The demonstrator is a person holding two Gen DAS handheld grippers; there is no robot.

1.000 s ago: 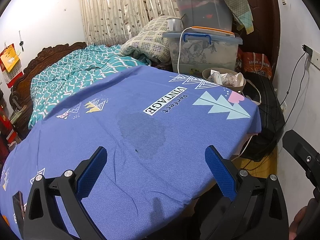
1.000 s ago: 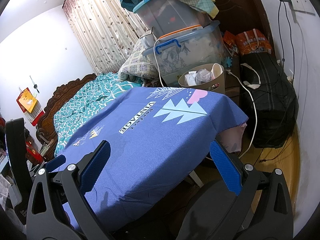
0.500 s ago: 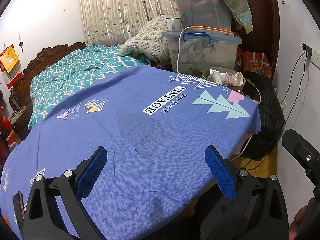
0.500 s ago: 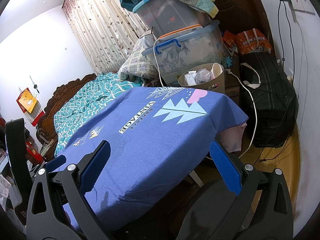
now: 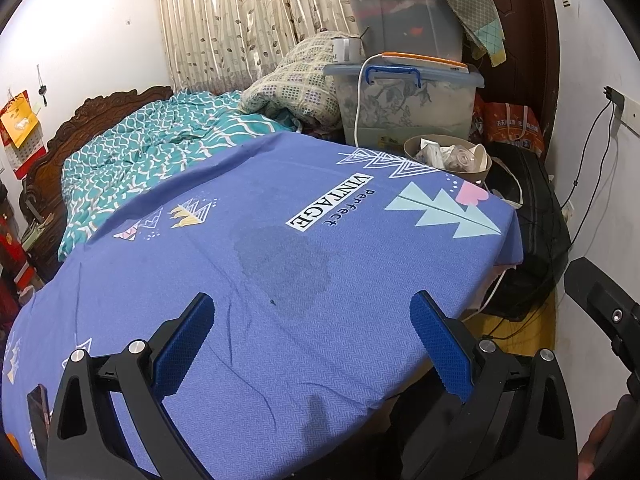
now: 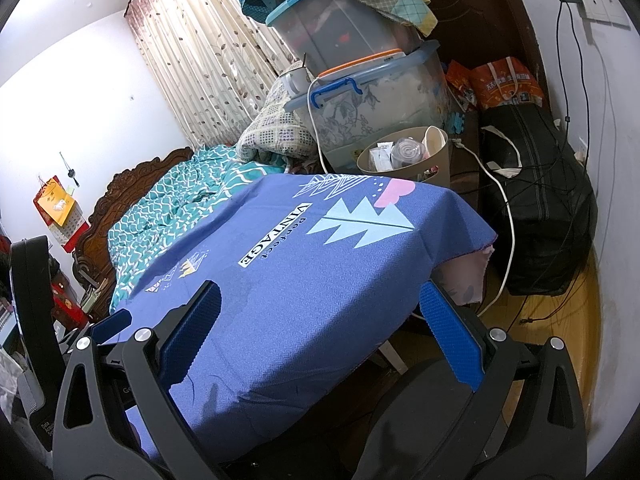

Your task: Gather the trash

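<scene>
A beige trash bin (image 5: 478,170) stands beyond the far right corner of the table, holding plastic cups and wrappers; it also shows in the right wrist view (image 6: 436,168). The table wears a blue cloth (image 5: 280,264) printed "Perfect VINTAGE", with a dark damp patch (image 5: 280,260) in its middle. My left gripper (image 5: 312,344) is open and empty over the cloth's near edge. My right gripper (image 6: 320,332) is open and empty at the near right side of the table (image 6: 300,280).
A bed with a teal quilt (image 5: 152,148) lies left of the table. Stacked plastic storage boxes (image 5: 404,96) stand behind the bin. A black bag (image 6: 536,208) and cables lie on the wooden floor at right. A phone (image 5: 38,412) lies at the cloth's near left.
</scene>
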